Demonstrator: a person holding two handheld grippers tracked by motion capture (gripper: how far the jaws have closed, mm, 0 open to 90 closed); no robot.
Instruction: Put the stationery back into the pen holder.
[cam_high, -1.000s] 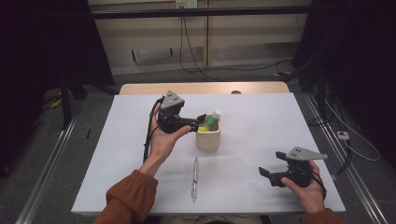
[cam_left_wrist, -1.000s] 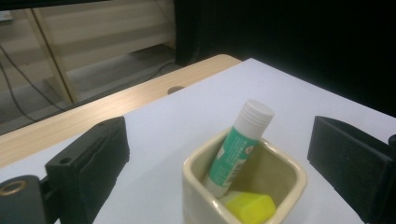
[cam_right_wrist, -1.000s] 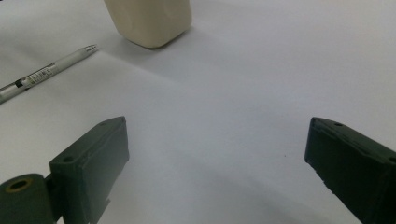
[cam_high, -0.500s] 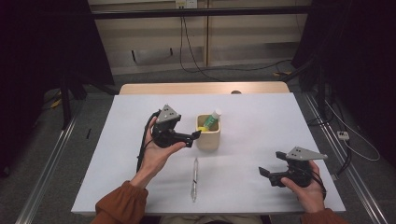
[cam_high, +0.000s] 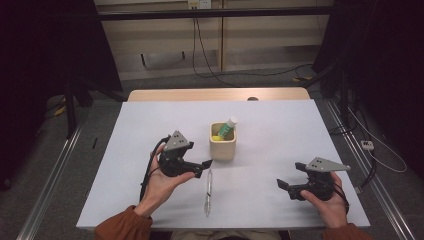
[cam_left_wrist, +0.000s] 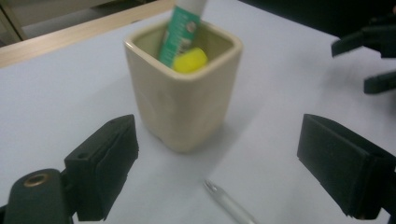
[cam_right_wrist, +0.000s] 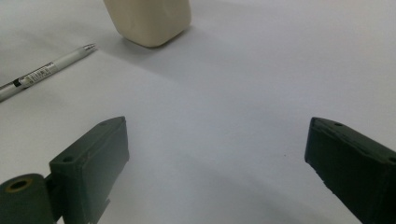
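A cream square cup (cam_high: 222, 145) stands mid-table and holds a green-and-white tube (cam_high: 227, 127) and a yellow piece (cam_left_wrist: 190, 60). A white pen (cam_high: 208, 192) lies in front of it, pointing at the cup. My left gripper (cam_high: 202, 167) hangs just left of the pen's tip, below and left of the cup. It is open, its jaws have just been closing a little, and nothing sits between them. In the left gripper view the cup (cam_left_wrist: 182, 102) stands beyond the jaws. My right gripper (cam_high: 282, 186) rests open and empty at the front right.
The white table (cam_high: 280, 125) has a wooden strip along its far edge (cam_high: 215, 95). Cables trail on the floor behind and to the right. The right gripper view has the pen (cam_right_wrist: 44, 72) and the cup's base (cam_right_wrist: 149, 18) far ahead of the jaws.
My left gripper has drawn back from the cup's rim, moving down and toward the front left, and now hangs low beside the pen's tip. The right gripper has stayed put.
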